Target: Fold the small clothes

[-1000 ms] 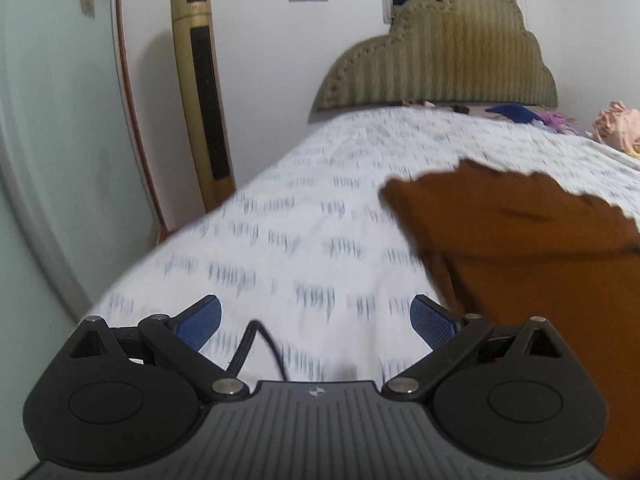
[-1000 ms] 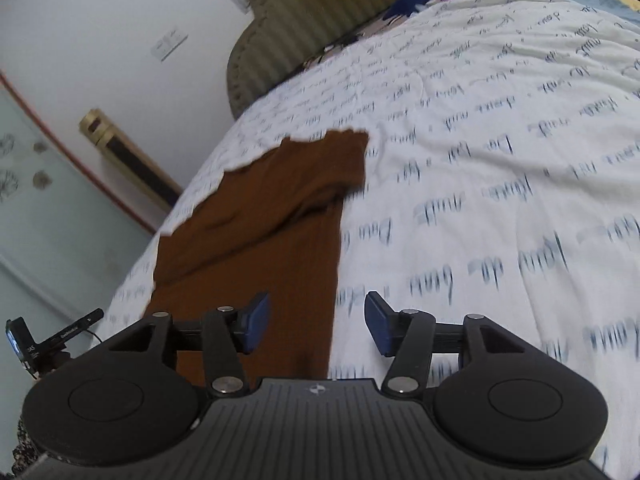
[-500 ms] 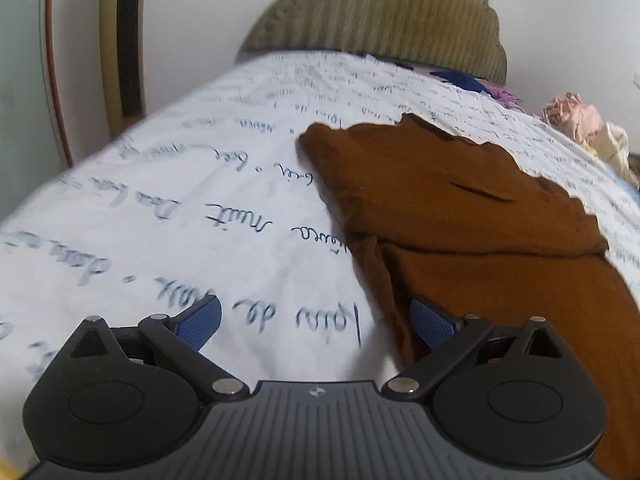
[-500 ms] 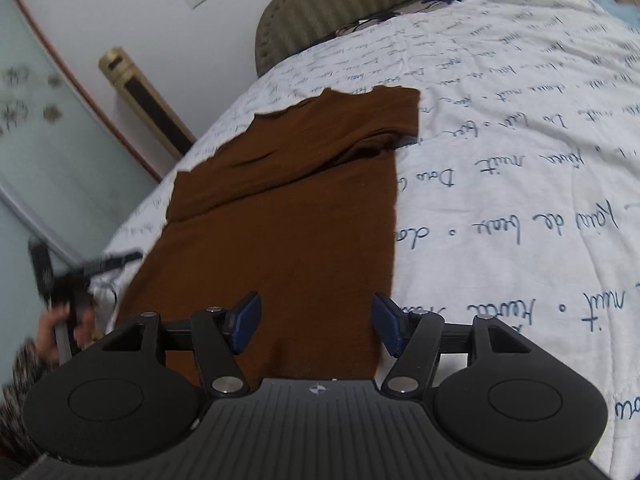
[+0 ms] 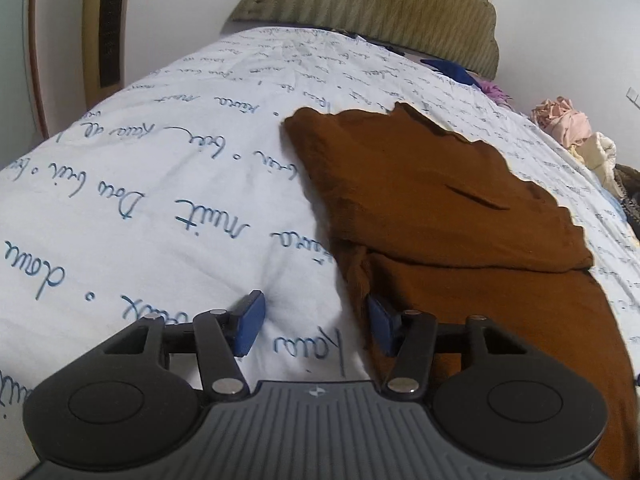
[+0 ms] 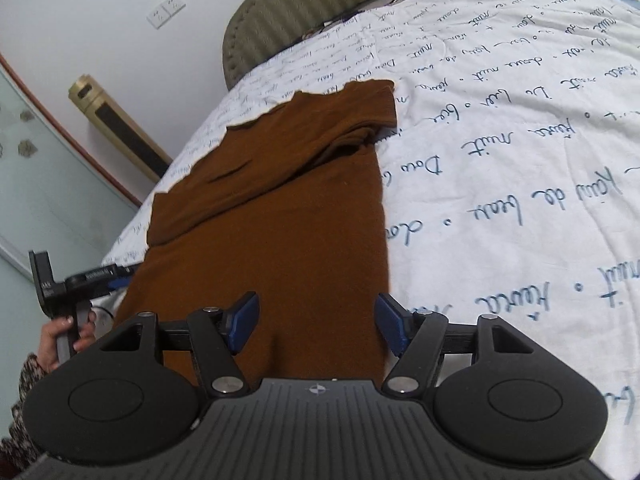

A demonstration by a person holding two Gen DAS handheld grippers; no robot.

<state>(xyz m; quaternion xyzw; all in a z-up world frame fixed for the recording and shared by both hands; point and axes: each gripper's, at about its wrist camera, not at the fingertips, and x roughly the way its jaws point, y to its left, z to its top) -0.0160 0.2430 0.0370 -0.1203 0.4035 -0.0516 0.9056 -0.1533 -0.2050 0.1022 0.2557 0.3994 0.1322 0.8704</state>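
Note:
A brown short-sleeved shirt point(image 5: 440, 208) lies flat on the white bedsheet point(image 5: 160, 208), with its sleeves folded in across the chest. My left gripper point(image 5: 316, 325) sits low at the shirt's left side edge. Its jaws are closing, with sheet and the shirt's edge between them and the right pad point(image 5: 382, 328) right at the fabric. My right gripper point(image 6: 318, 326) hovers over the lower body of the shirt point(image 6: 280, 220). Its jaws are opening and straddle the shirt's right half, gripping nothing. In the right wrist view a hand point(image 6: 64, 332) holds the left gripper point(image 6: 116, 276) at the shirt's far side.
An upholstered headboard point(image 5: 380, 4) closes the far end of the bed. Loose clothes point(image 5: 568, 124) are piled at the far right of the mattress. A gold tower fan point(image 6: 120, 132) and a glass panel point(image 6: 48, 184) stand beside the bed.
My left gripper swung toward the shirt and dropped to its side edge, and its jaws narrowed. My right gripper came closer over the shirt's lower part, its jaws slightly wider.

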